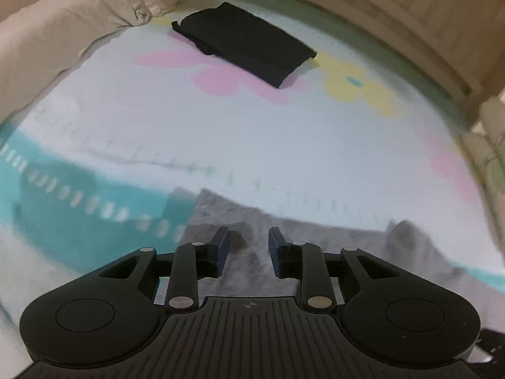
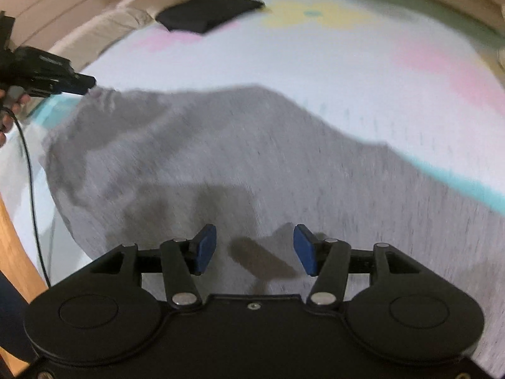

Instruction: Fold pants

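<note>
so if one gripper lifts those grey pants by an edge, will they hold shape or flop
Probably flop: the grey pants lie in soft waves and creases on the bed sheet. They look like light knit, so likely easy to lift. A single pinch would probably let the rest sag and drag.

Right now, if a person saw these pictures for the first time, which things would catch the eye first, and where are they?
The grey pants draw the eye first: they lie spread and rumpled across the near part of the flowered bed sheet, under both tools. The right tool hangs over them with its jaws open and nothing between them. At the far end of the sheet lies a folded black garment, beside a beige quilt.
</note>
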